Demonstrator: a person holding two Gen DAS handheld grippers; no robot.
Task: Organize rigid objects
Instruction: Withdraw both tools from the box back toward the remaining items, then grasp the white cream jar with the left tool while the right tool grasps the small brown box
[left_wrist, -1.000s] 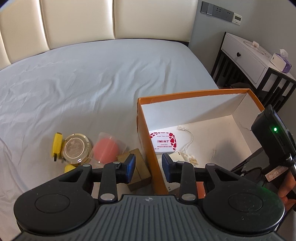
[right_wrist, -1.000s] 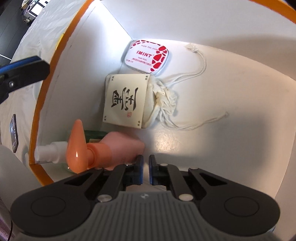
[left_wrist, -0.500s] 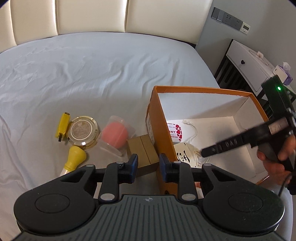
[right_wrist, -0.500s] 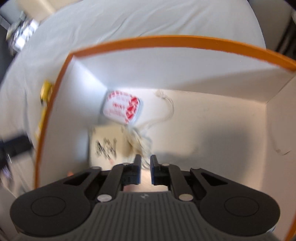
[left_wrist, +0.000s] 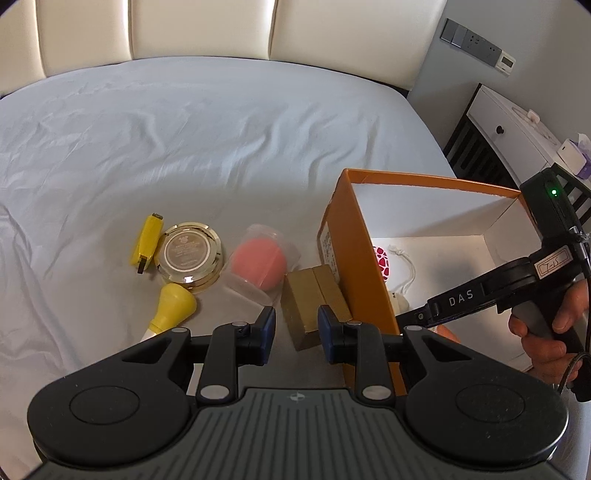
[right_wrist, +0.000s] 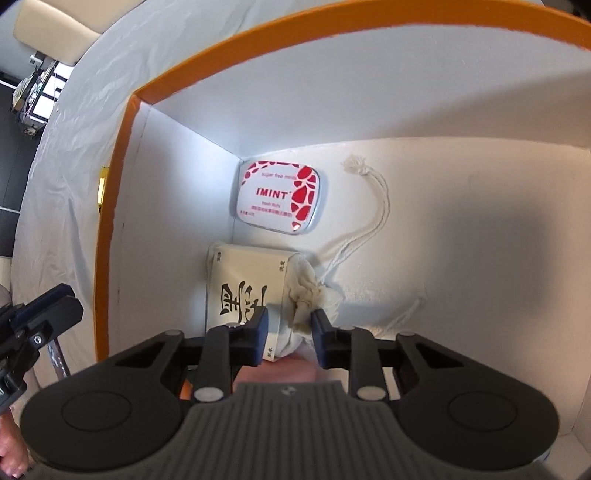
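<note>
An orange box (left_wrist: 354, 258) with a white inside stands on the bed. Left of it lie a tan carton (left_wrist: 306, 291), a pink sponge in a clear case (left_wrist: 258, 262), a gold compact (left_wrist: 188, 251), a yellow stick (left_wrist: 146, 245) and a yellow-capped bottle (left_wrist: 173, 306). My left gripper (left_wrist: 295, 328) hovers open above the tan carton, holding nothing. My right gripper (right_wrist: 290, 328) is open inside the box, above a cloth pouch (right_wrist: 251, 284) and a pink bottle (right_wrist: 291, 369). A mint tin (right_wrist: 280, 199) lies in the box's corner.
A person's hand (left_wrist: 546, 332) holds the right gripper over the box. The bed sheet (left_wrist: 184, 140) stretches wide beyond the objects. A white nightstand (left_wrist: 517, 129) stands right of the bed, and a padded headboard (left_wrist: 221, 33) runs behind.
The right gripper's jaws went from shut to apart and it lifted off the pink bottle, which stays in the box. The left gripper shifted left from the box wall to above the tan carton.
</note>
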